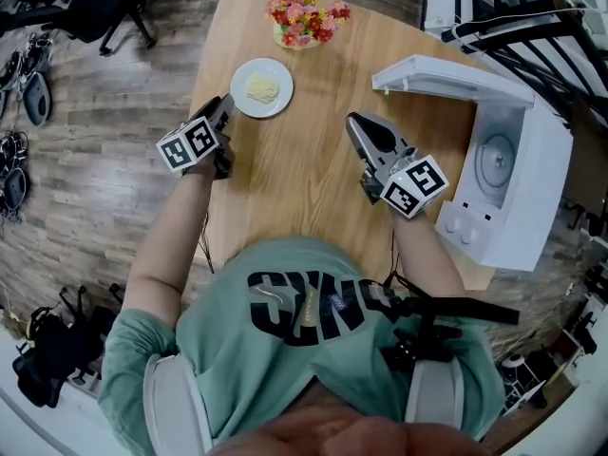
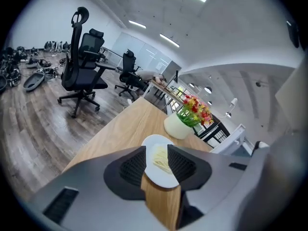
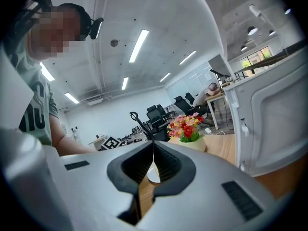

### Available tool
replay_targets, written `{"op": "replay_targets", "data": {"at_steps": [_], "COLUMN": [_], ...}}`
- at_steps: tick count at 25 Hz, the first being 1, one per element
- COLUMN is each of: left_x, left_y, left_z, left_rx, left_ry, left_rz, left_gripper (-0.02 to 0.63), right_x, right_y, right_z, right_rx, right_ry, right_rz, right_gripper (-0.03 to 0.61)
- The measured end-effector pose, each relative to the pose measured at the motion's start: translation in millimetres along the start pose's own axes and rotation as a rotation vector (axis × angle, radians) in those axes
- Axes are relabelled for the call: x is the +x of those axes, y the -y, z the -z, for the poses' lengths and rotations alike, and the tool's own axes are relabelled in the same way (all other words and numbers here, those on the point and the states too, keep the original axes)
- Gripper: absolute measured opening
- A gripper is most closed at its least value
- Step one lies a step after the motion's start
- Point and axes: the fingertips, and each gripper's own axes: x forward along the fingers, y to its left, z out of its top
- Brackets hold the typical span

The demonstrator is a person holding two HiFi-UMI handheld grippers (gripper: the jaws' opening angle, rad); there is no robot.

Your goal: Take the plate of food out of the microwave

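Note:
A white plate [image 1: 261, 87] with pale yellow food [image 1: 262, 89] stands on the wooden table [image 1: 304, 198], left of the open white microwave [image 1: 518, 207]. My left gripper [image 1: 225, 105] is just left of the plate and a little above the table, jaws open. In the left gripper view the plate [image 2: 162, 176] shows through the gap of the left gripper [image 2: 156, 148], and neither pad touches it. My right gripper [image 1: 353, 120] hovers mid-table between plate and microwave. Its tips meet in the right gripper view [image 3: 153, 143], with nothing held.
The microwave door [image 1: 442, 74] swings out toward the table's far side, and the glass turntable [image 1: 496, 160] inside is bare. A pot of red and yellow flowers [image 1: 304, 12] stands at the far edge. Office chairs [image 2: 82, 66] stand on the floor at the left.

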Motion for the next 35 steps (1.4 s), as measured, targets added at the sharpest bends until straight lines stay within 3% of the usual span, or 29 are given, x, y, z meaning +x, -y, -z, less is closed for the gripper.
{"op": "replay_targets", "data": {"at_steps": [4,8,14,25,29,35], "left_x": [-38.4,-79.8,-149.1,-250.9,-263.5,-260.0], "left_y": [16.5,29.4,61.6,88.9,107.9,151.2], "left_z": [-14.1,-26.7,-33.2,-46.7,-45.1,-19.7], "left_rx": [-0.012,-0.016,0.021,0.183,0.273,0.338], "left_ry": [0.073,0.162,0.231,0.226,0.182,0.099], "left_rz": [0.109,0.189,0.383,0.599,0.685,0.833], "left_gripper": [0.140,0.005,0.005,0.004,0.003,0.003], "right_x": [-2.0,-10.2,-24.4,-54.7,-73.7,-130.2], "right_y": [-15.6,-38.0,-79.5,-148.0,-162.9,-174.9], "right_z": [-13.6,-27.2,-37.9,-44.3,-45.8,-41.2], "right_rx": [0.003,-0.011,-0.040,-0.063,-0.065,-0.060], "right_ry": [0.014,0.026,0.040,0.084,0.108,0.129], "right_rz": [-0.001,0.004,0.031,0.152,0.220,0.341], "right_gripper": [0.006,0.006,0.006,0.006,0.006,0.006]}}
